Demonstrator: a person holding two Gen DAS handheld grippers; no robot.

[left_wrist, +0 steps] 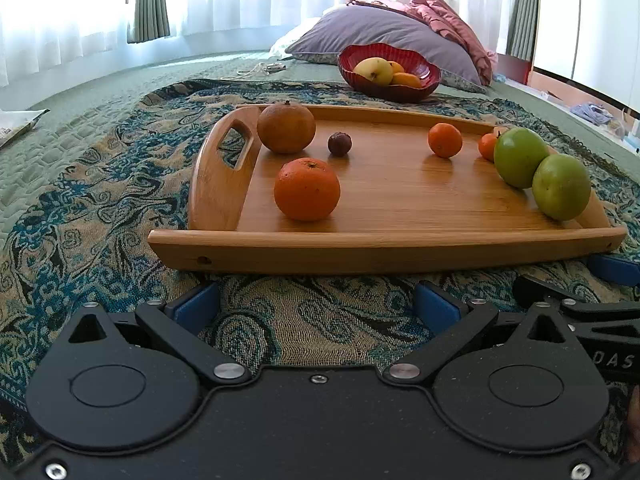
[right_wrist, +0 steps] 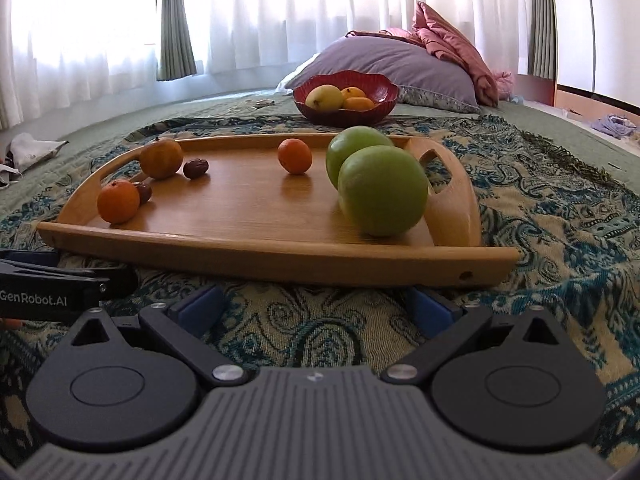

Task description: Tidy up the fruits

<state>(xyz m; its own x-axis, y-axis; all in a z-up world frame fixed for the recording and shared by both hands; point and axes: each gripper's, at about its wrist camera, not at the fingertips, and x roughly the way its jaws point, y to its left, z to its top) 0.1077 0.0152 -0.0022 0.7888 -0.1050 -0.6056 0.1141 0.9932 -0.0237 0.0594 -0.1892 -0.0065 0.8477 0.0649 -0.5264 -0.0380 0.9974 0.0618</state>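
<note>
A wooden tray [left_wrist: 384, 240] [right_wrist: 256, 246] lies on a patterned cloth on a bed. On it are an orange [left_wrist: 307, 189] [right_wrist: 118, 201], a brownish orange [left_wrist: 286, 128] [right_wrist: 161, 158], a dark small fruit [left_wrist: 339, 143] [right_wrist: 195, 168], a small orange [left_wrist: 445, 140] [right_wrist: 295, 155] and two green apples [left_wrist: 561, 187] [right_wrist: 382, 197]. A red bowl [left_wrist: 390, 84] [right_wrist: 346, 114] behind holds a yellow apple and oranges. My left gripper [left_wrist: 316, 306] is open and empty, just short of the tray's near rim. My right gripper [right_wrist: 318, 306] is open and empty, also before the rim.
A purple pillow [left_wrist: 384, 36] [right_wrist: 400, 66] and a pink cloth [left_wrist: 444, 16] lie behind the bowl. White curtains hang at the back. A white bag [left_wrist: 20, 126] lies far left on the green bedcover. The right gripper shows at the left wrist view's right edge [left_wrist: 592, 304].
</note>
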